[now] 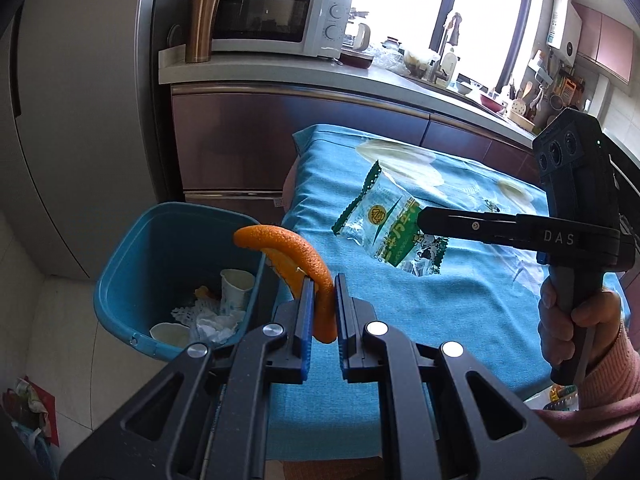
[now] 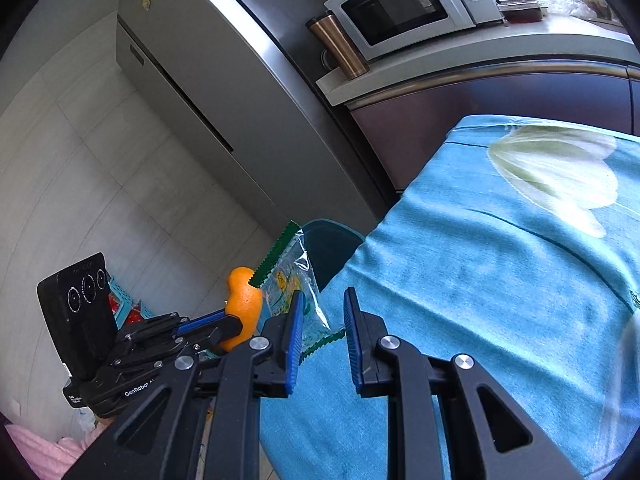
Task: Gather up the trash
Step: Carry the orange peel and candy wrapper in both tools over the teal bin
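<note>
Orange curved peel (image 1: 298,264), light and pliant, is clamped at its lower end by left tongs (image 1: 322,300); crinkly clear-and-green wrapper (image 2: 294,292), flimsy and slippery, is pinched in right tongs (image 2: 322,320).

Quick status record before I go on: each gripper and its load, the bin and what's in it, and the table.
left gripper: shut on orange peel, near the bin's rim
right gripper: shut on snack wrapper, above the table
bin: blue, on the floor by the table; holds paper cups and crumpled tissue
table: blue cloth, no other trash in view
</note>
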Demonstrator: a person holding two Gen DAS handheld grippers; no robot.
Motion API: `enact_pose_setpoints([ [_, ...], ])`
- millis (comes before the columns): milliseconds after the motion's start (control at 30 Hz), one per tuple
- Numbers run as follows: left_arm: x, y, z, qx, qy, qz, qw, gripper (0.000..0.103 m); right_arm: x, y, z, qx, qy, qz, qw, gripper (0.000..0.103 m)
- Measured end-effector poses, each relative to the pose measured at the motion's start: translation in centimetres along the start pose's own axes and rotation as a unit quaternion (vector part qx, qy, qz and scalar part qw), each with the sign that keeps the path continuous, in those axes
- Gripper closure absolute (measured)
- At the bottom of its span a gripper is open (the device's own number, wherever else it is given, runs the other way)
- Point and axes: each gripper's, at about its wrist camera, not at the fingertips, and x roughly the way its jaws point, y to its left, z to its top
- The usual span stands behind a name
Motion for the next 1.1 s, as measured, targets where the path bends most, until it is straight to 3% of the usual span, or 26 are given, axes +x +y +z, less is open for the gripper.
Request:
enact_pose_setpoints([
  [1100, 2.2, 5.4, 0.6, -0.030, 0.013, 0.046, 0.9984, 0.092, 6.3, 3.0, 2.2, -0.029, 0.035, 0.000, 0.999, 0.084],
])
